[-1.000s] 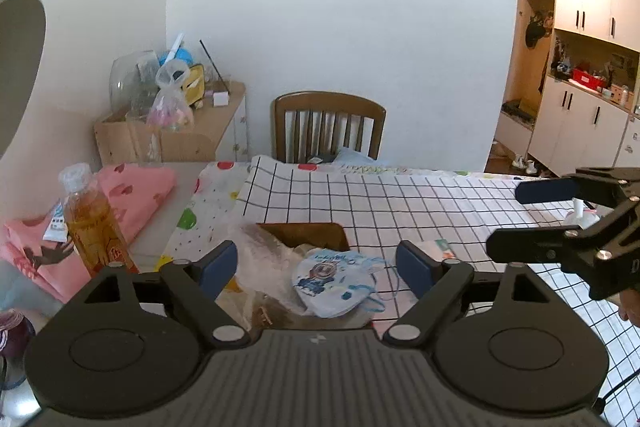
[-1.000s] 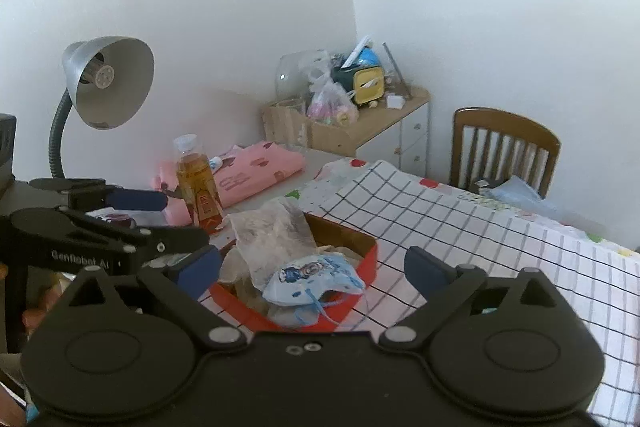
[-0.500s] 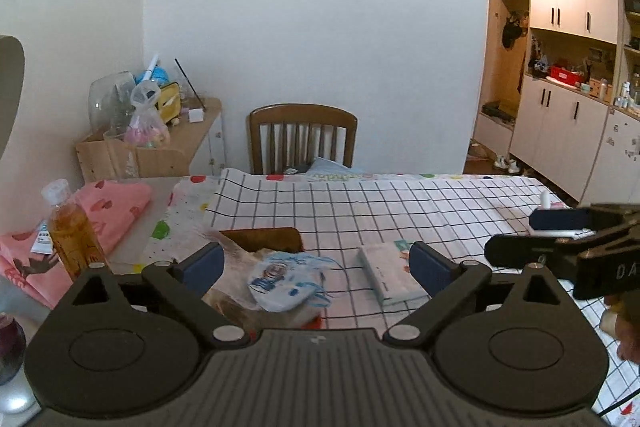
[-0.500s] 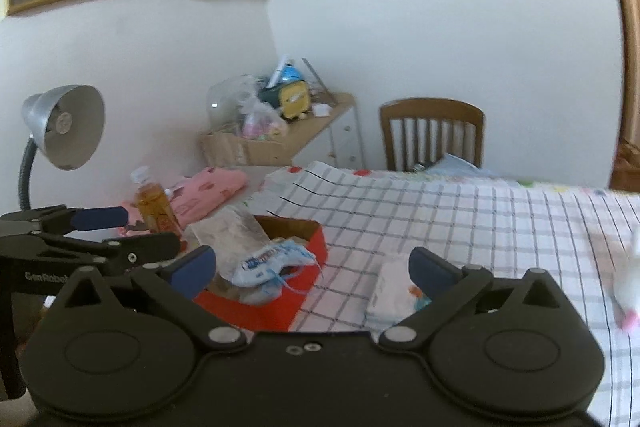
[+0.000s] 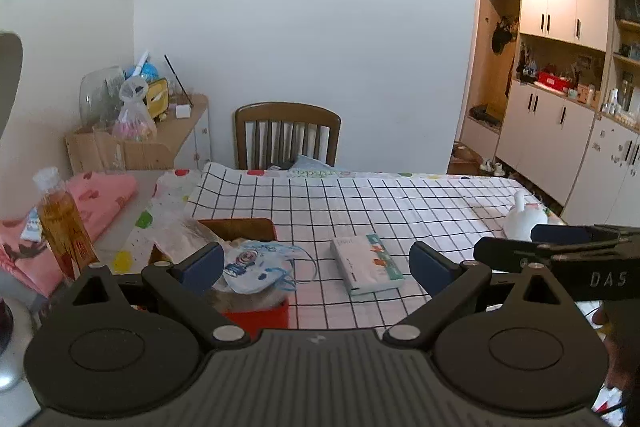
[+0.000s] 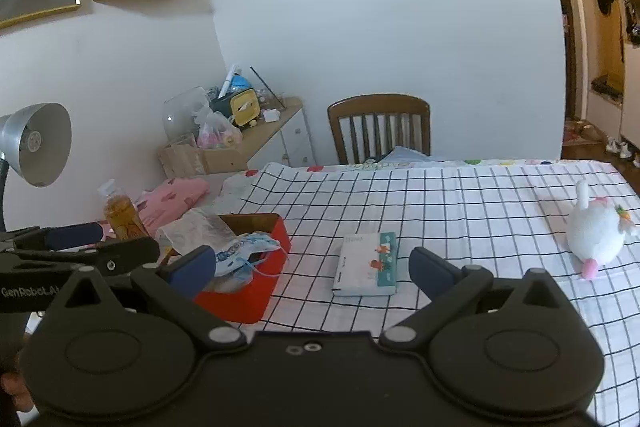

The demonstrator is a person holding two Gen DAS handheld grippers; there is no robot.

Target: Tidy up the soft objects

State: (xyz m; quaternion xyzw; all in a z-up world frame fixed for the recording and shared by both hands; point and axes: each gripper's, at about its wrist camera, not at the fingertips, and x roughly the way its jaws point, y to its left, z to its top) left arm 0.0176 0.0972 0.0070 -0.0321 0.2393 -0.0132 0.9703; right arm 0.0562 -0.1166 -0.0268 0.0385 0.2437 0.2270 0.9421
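Now both sets of jaws stand wide and empty; the left gripper and right gripper hover above the black-gridded white tablecloth; the flat tissue pack lies between the right fingers, beside the red tray of masks; the white plush toy sits well apart; a shallow pinch could slide the pack or snag cloth.
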